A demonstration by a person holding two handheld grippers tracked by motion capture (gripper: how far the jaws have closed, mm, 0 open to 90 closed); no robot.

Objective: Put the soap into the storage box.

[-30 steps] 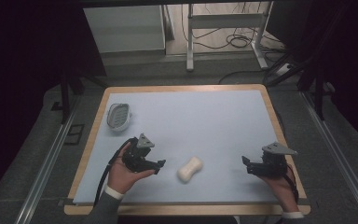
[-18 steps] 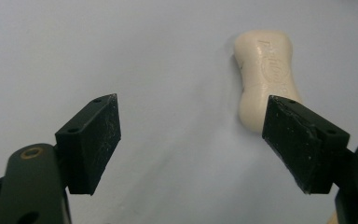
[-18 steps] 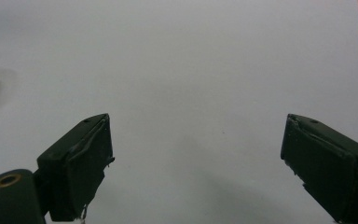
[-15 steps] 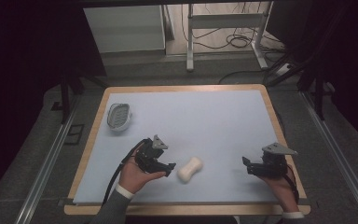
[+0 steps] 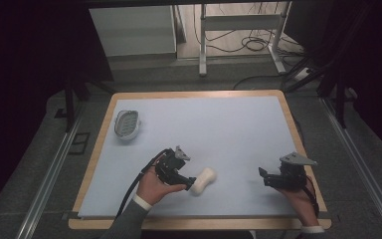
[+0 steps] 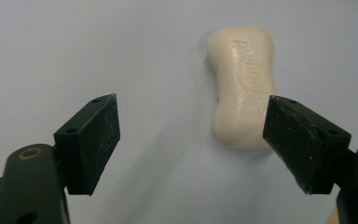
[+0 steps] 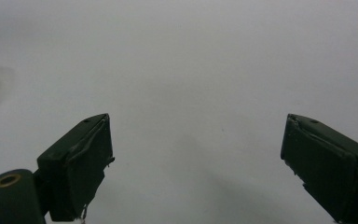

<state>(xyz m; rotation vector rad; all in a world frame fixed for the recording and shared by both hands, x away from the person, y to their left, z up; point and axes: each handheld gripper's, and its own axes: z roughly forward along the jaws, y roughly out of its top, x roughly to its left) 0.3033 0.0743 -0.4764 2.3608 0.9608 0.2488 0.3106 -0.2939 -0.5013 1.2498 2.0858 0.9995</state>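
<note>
I am holding my left gripper (image 5: 188,183) just beside the bar of soap (image 5: 202,180), its jaws spread wide with nothing between them; in the left gripper view the soap (image 6: 242,84) is lying flat on the pale blue table (image 5: 219,129), off toward the right-hand jaw. My right gripper (image 5: 264,178) is hovering well apart, jaws also wide. A soap dish (image 5: 127,123) is sitting near the far left corner.

A cream, waisted soap bar (image 6: 243,91) lies flat on the pale-blue mat (image 5: 219,129).

table (image 5: 238,124) evenly lit | surroundings dark | soft shadows | gripper views slightly blurred, perhaps defocus
</note>
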